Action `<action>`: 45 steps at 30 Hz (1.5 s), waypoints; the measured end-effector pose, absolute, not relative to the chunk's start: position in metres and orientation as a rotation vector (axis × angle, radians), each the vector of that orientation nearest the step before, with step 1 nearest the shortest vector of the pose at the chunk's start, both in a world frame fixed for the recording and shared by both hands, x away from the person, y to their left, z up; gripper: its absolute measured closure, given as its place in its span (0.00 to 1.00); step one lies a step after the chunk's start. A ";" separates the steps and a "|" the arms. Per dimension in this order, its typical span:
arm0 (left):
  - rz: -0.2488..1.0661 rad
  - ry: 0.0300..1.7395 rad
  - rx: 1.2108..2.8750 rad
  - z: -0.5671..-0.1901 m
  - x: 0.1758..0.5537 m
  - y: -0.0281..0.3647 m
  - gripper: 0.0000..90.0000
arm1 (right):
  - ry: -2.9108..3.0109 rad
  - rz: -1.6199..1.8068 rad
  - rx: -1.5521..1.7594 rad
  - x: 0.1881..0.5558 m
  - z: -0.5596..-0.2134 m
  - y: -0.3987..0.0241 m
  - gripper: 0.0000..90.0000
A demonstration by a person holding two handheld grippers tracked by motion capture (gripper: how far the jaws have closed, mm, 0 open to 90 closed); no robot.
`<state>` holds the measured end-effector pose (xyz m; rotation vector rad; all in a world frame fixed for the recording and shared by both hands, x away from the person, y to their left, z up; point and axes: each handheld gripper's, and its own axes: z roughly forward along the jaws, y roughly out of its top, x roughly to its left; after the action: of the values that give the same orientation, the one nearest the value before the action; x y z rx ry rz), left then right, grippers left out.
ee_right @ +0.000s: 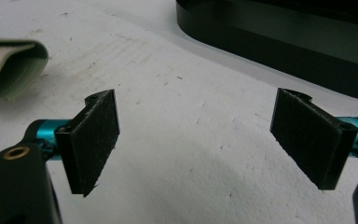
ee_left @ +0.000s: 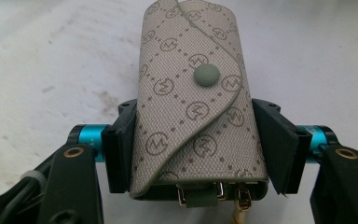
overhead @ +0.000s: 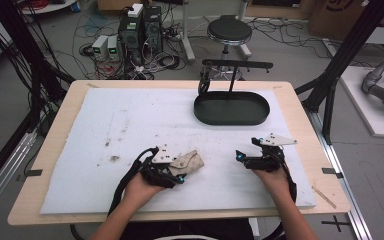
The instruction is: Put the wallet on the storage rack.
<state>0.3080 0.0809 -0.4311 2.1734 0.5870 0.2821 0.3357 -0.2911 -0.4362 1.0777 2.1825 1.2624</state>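
Note:
A beige monogram key pouch [overhead: 188, 160] with a round green snap lies on the white foam mat [overhead: 130, 115], left of centre near the front. My left gripper [overhead: 178, 168] is shut on it: in the left gripper view both black pads press the sides of the pouch [ee_left: 191, 116], whose metal hooks point back at the camera. My right gripper [overhead: 246, 148] rests on the mat to the right, open. In the right gripper view its jaws [ee_right: 198, 135] stand wide apart over bare mat, with the pouch's open end [ee_right: 9, 70] off to the left.
A black oval tray [overhead: 200, 112] with an upright post and crossbar [overhead: 235, 64] stands at the back of the mat, right of centre; its wall [ee_right: 279, 42] lies ahead of the right gripper. Dirty smudges mark the mat's left half. A stool, computers and cables lie beyond the table.

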 end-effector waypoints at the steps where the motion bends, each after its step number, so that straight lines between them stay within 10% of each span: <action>1: 0.280 0.587 2.165 -0.429 0.311 0.081 0.41 | 2.181 1.265 1.082 0.335 -0.436 -0.291 0.18; 45: 0.341 0.389 2.204 -0.355 0.485 -0.001 0.41 | 2.167 1.268 1.113 0.330 -0.438 -0.300 0.18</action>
<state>0.4848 -0.0015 -0.3546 2.2045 0.3892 0.3406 0.3299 -0.3005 -0.4384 1.1126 2.1667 1.2676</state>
